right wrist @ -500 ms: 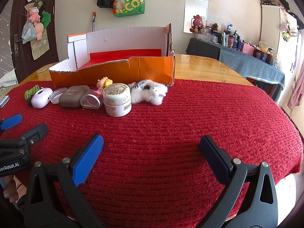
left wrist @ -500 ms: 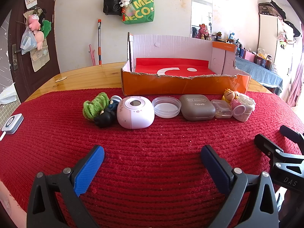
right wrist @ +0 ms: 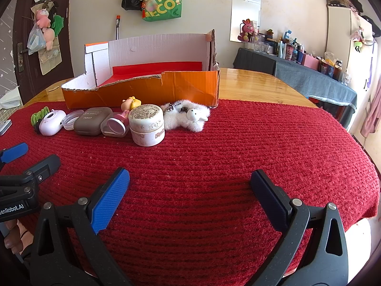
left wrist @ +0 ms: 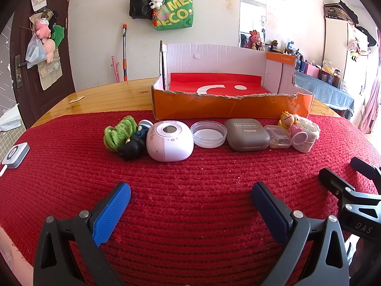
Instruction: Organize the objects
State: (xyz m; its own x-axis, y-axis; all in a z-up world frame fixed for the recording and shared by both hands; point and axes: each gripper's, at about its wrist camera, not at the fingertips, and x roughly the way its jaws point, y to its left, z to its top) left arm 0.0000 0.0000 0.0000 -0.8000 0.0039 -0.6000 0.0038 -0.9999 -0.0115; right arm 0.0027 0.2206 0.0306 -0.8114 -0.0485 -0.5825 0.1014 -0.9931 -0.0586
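A row of small objects lies on the red mat in front of an orange cardboard box (left wrist: 228, 106): green fuzzy toy (left wrist: 117, 132), black figurine (left wrist: 133, 146), pink-white round device (left wrist: 169, 141), clear lid (left wrist: 208, 134), grey eye-shadow case (left wrist: 247, 134), clear small case (left wrist: 278, 139), doll (left wrist: 288, 120), white jar (right wrist: 146, 125) and white plush sheep (right wrist: 188, 118). My left gripper (left wrist: 190, 196) is open and empty, well short of the row. My right gripper (right wrist: 189, 182) is open and empty, to the right of the left one.
The red mat (right wrist: 262, 147) covers the near part of a wooden table (right wrist: 250, 83). A small white device (left wrist: 15, 155) lies at the mat's left edge. A door, hanging bags and a cluttered side counter (right wrist: 297, 71) stand beyond the table.
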